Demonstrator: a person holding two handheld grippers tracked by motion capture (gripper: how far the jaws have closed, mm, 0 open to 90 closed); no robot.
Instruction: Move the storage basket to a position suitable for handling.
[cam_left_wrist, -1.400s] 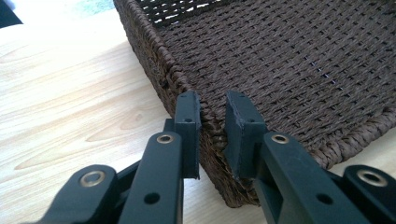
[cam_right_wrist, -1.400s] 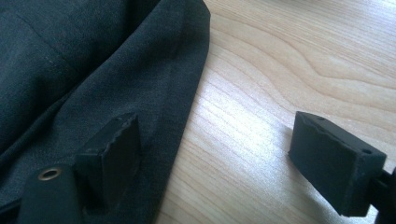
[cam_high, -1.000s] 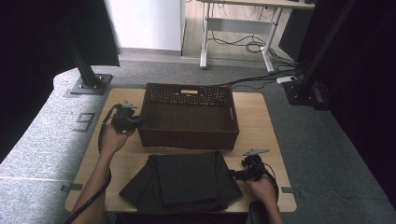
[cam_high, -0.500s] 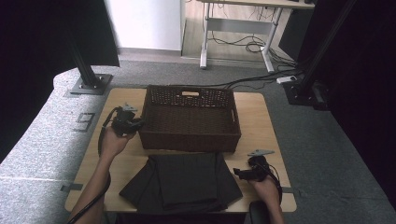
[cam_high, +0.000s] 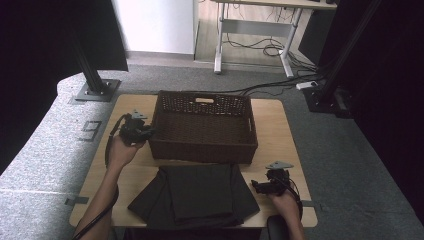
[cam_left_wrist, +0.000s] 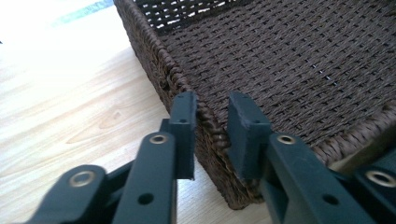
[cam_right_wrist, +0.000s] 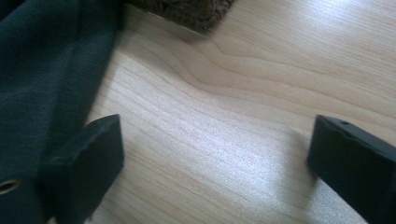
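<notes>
A light wooden tabletop (cam_high: 280, 130) stands on grey carpet, with black stands at either side and a white desk frame with trailing cables farther back.

Nearest the person, a dark folded cloth (cam_high: 195, 192) lies flat at the front edge of the tabletop, its layers fanned out a little to left and right. Just beside its right edge, the right hand-held gripper (cam_high: 257, 186) rests low over bare wood, pointing toward the cloth. In the right gripper view its jaws stand wide apart and have just been opening; nothing is between them but wood grain, and the left jaw sits at the border of the cloth (cam_right_wrist: 42, 70) without pressing on it. It is released.

Behind the cloth sits a dark brown wicker basket (cam_high: 202, 145) in the middle of the tabletop, a handle slot in its far wall. The left hand-held gripper (cam_high: 148, 132) is at the basket's left wall near its front corner. In the left gripper view its jaws straddle the woven rim (cam_left_wrist: 205, 121), one outside and one inside; they have just been opening a little, and a narrow gap shows on each side of the rim, so the grip looks let go though the wall is between them. The basket's (cam_left_wrist: 289, 65) floor is bare weave.
</notes>
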